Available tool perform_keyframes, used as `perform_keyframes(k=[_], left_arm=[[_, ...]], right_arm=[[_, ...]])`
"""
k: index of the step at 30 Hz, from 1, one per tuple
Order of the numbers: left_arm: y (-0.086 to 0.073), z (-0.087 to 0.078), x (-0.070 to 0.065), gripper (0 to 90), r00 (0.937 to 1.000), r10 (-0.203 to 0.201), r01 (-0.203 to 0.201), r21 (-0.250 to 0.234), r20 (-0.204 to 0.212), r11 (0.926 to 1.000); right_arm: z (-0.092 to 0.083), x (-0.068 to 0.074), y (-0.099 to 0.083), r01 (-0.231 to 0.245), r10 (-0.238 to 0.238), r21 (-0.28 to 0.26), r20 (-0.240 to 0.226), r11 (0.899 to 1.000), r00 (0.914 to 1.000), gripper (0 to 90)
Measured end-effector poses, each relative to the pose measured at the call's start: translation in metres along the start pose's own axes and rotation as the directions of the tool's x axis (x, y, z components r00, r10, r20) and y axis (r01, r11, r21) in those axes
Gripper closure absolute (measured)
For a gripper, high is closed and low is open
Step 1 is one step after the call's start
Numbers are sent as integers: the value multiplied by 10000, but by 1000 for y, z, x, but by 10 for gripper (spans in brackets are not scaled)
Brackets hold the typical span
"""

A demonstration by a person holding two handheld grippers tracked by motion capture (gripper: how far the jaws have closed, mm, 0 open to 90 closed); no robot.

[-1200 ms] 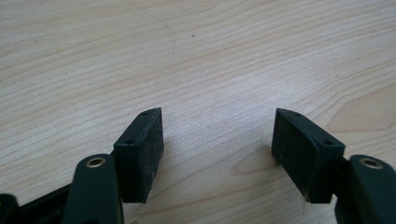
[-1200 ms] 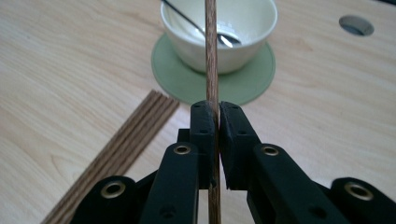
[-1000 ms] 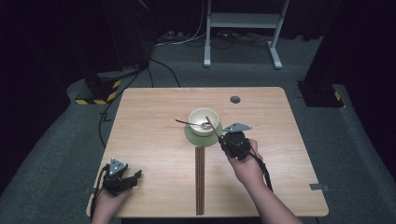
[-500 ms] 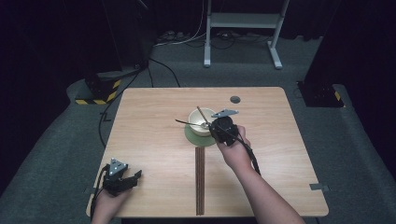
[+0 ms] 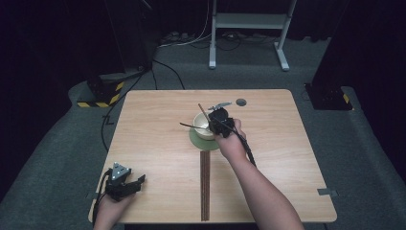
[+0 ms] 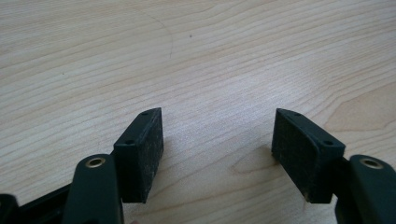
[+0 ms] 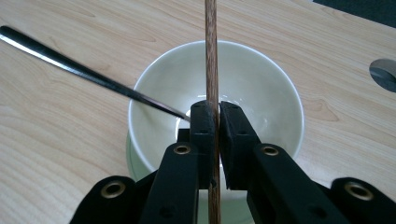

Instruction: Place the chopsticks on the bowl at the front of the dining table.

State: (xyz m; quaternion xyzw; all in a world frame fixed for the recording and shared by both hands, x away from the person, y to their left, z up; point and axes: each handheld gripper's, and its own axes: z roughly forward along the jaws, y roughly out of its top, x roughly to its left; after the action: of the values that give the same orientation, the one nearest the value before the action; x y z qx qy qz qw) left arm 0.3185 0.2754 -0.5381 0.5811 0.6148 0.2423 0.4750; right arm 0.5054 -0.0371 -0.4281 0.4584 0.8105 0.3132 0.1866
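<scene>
- Wooden chopstick (image 7: pixel 211 56) stands clamped between the jaws of the right gripper (image 7: pixel 217 116), its shaft running straight up across the right gripper view, over the bowl.
- From the high view, the right gripper (image 5: pixel 221 120) hovers over the white bowl (image 5: pixel 203 125) near the middle of the bench (image 5: pixel 143 143), the chopstick (image 5: pixel 203 111) tilting up and away from it.
- White bowl (image 7: pixel 261 84) sits on a green coaster (image 5: pixel 197 141); a dark metal spoon (image 7: pixel 84 72) lies in it, handle reaching out over the rim.
- More chopsticks (image 5: pixel 205 184) lie flat on the bench nearer the person.
- Left gripper (image 6: pixel 217 149) rests at the bench's near left corner, jaws spread wide with nothing between them.
</scene>
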Motion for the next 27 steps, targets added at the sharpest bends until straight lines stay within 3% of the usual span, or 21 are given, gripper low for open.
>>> perform_keyframes(k=[10, 14, 18, 27], left_arm=[[0, 0, 0, 341, 10000, 13, -13, 22, -3, 10000], [0, 0, -1, 341, 10000, -95, 95, -13, -14, 10000], [0, 1, -2, 341, 9997, -250, 250, -174, 20, 9995], [0, 1, -1, 341, 9998, -192, 192, -124, 26, 9997]], right_arm=[[23, -6, 21, -344, 336, 425, 187, 9985, 9993, 842], [28, -6, 29, -192, 171, 528, 397, 9984, 9991, 842], [31, -7, 32, -205, 175, 621, 484, 9979, 9987, 842], [37, -5, 34, -210, 179, 670, 460, 9975, 9988, 839]])
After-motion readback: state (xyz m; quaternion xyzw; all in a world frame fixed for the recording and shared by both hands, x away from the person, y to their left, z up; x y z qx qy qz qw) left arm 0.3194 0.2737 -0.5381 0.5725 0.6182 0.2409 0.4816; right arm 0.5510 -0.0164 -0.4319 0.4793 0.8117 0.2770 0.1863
